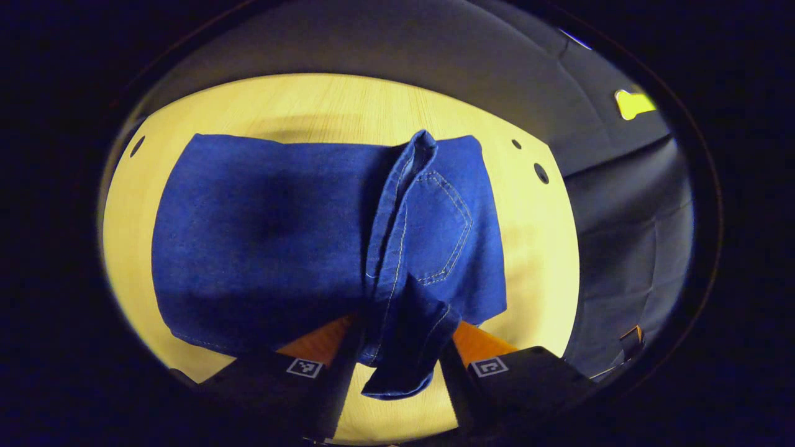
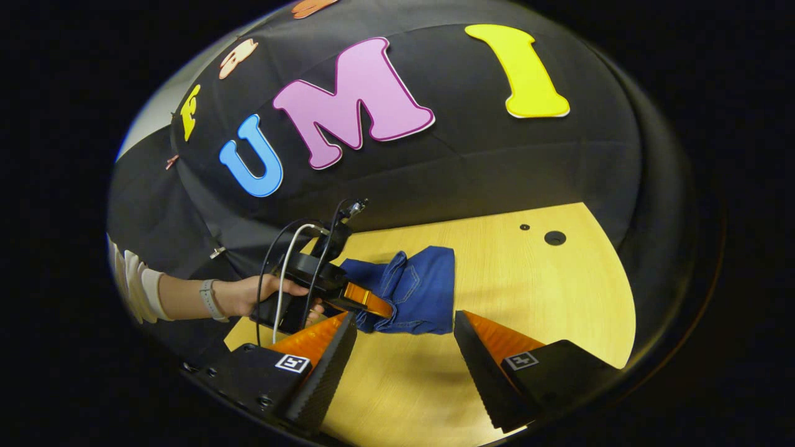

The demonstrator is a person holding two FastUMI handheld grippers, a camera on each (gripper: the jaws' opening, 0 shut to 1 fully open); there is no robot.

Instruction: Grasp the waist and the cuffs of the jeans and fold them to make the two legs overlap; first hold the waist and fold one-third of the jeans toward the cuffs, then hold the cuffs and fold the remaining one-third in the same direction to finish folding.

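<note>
**Left tongs pinching the folded denim**

The folded blue denim jeans [image 1: 267,242] are lying on the pale wooden surface [image 1: 540,248]. The left tongs [image 1: 397,360] are closing on a bunched edge of the fabric, a stitched pocket [image 1: 444,230] showing just beyond. The right tongs [image 2: 404,347] are hanging wide open, holding nothing, near the jeans. A hand [image 2: 251,295] is gripping the left tongs.

Blue denim jeans [image 1: 273,236], matt with pale contrast stitching, lie at centre frame on a smooth, light wood-grain table [image 1: 323,105]. Lower frame: the right gripper [image 2: 404,354] shows ribbed black pads [image 2: 323,372], glossy orange plastic and matt black housings.
</note>
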